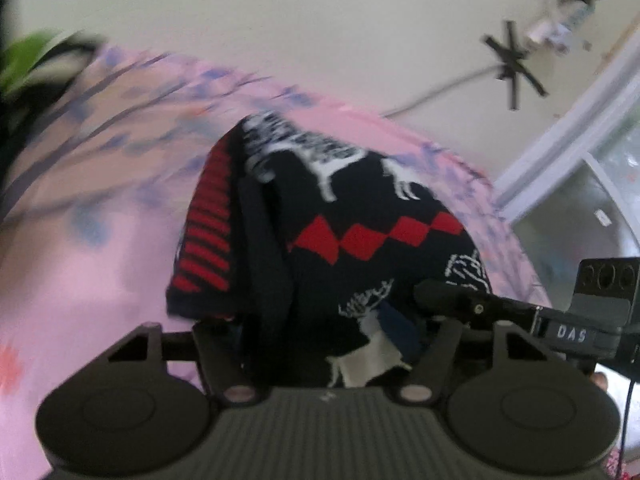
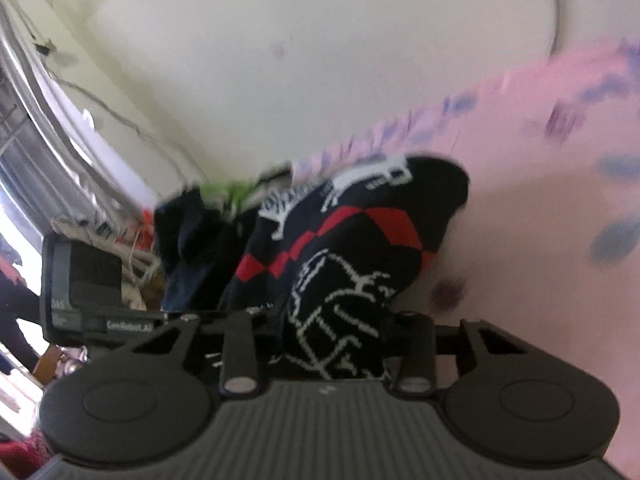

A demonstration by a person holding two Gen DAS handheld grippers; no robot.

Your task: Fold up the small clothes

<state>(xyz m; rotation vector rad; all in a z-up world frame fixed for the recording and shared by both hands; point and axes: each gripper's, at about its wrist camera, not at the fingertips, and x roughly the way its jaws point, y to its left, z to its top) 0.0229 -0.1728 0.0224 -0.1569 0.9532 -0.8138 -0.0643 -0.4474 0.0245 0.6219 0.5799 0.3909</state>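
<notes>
Two grippers, left (image 1: 320, 332) and right (image 2: 328, 328), each clamp the dark knit garment (image 1: 340, 216): white deer, red diamonds, red-striped cuff, bunched over the pink sheet (image 1: 80, 264).

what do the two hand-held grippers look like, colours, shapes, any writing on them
Both are matte black and dark grey. Each camera looks over a ribbed grey deck flanked by two round black discs, with two black link arms on pale pins. The right hand-held gripper carries a grey block with white letters "DAS" and three round holes. The left hand-held gripper is a boxy grey body with small white print, too blurred to read.
</notes>
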